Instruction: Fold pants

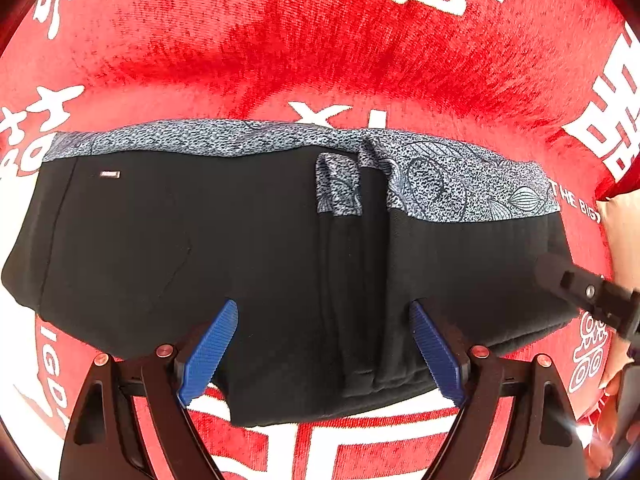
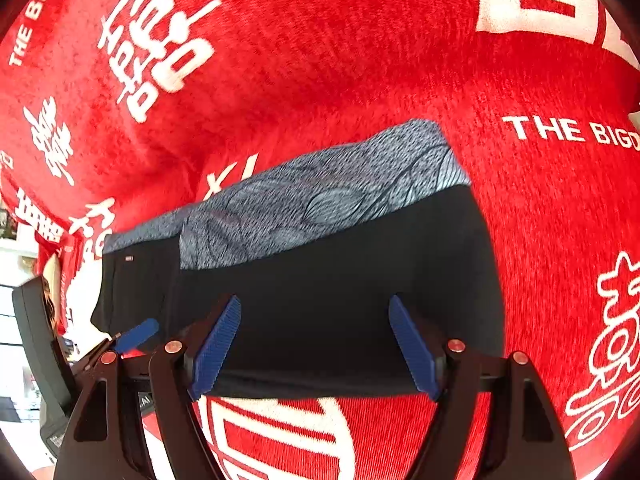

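The black pants (image 1: 224,248) lie folded into a compact stack on the red cloth, with a grey patterned band (image 1: 452,176) along the far edge. My left gripper (image 1: 324,352) is open, its blue fingers (image 1: 208,352) spread just above the near edge of the stack, holding nothing. The right gripper's black body (image 1: 588,296) enters the left wrist view at the right edge. In the right wrist view the pants (image 2: 340,280) lie ahead with the grey band (image 2: 312,204) beyond. My right gripper (image 2: 316,348) is open and empty over the stack's near edge.
A red plush cloth (image 1: 320,60) with white characters and lettering covers the whole surface. The left gripper's blue finger (image 2: 136,336) and a dark device (image 2: 36,344) show at the left edge of the right wrist view. A hand (image 1: 612,420) shows at the right.
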Available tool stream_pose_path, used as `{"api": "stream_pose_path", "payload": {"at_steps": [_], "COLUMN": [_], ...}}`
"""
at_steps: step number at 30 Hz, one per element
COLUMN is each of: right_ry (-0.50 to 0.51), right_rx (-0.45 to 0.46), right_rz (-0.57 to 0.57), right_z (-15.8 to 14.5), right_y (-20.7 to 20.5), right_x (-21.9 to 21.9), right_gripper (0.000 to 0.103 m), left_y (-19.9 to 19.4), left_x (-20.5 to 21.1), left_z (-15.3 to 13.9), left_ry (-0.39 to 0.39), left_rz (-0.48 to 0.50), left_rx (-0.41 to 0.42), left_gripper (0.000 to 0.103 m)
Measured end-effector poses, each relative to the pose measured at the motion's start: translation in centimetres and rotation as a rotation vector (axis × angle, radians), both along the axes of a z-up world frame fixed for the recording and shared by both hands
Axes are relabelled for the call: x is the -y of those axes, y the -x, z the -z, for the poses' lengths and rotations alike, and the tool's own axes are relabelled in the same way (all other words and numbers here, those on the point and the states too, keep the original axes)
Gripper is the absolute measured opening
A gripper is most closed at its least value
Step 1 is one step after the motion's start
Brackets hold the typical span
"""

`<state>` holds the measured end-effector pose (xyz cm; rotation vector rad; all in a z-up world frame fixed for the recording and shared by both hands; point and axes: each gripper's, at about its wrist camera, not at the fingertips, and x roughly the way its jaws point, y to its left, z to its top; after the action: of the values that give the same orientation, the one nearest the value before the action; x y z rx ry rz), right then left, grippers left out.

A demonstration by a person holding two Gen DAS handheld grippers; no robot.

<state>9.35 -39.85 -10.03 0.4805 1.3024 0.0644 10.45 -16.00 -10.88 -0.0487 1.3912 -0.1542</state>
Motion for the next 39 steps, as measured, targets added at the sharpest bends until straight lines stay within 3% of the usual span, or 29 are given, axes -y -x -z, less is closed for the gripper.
{"api": "stream_pose_path", "payload": {"at_steps": [13, 18, 23, 26, 28, 31, 35, 39], "right_ry": [0.084, 0.123, 0.143, 0.146, 0.146, 0.132, 0.128, 0.115], "right_rx": [-0.008, 0.001, 0.008, 0.008, 0.005, -0.003, 0.015, 0.0], "right_rz": [-0.058, -0.044, -0.001, 0.029, 0.042, 0.055, 0.051, 0.038], "right_z": [-0.9, -1.5, -2.0, -2.3, -2.4, -2.4, -3.2, -2.7], "right_y": [1.1, 1.8, 2.9, 3.4, 3.7, 3.9, 4.2, 4.3], "right_x": [-2.8, -2.8, -1.9, -0.9, -0.3, 0.4, 0.7, 0.3], "right_gripper": [0.079, 0.08, 0.08, 0.08, 0.08, 0.079, 0.079, 0.079], "left_y": [1.2, -0.4, -4.2, -5.3, -5.6, -5.0, -3.3, -2.1], "left_x": [-0.5, -1.6, 0.3, 2.4, 3.6, 4.2, 4.5, 5.4], "left_z": [0.9, -1.6, -2.2, -0.7, 0.8, 1.2, 1.9, 1.8], "left_ry": [0.013, 0.084, 0.175, 0.19, 0.181, 0.143, 0.046, -0.004], "left_rz": [0.007, -0.038, 0.013, 0.064, 0.093, 0.128, 0.211, 0.252], "left_rx": [-0.015, 0.043, 0.063, 0.005, -0.061, -0.053, -0.008, 0.055], "left_gripper": [0.088, 0.088, 0.087, 0.06, 0.016, 0.01, 0.01, 0.01]}}
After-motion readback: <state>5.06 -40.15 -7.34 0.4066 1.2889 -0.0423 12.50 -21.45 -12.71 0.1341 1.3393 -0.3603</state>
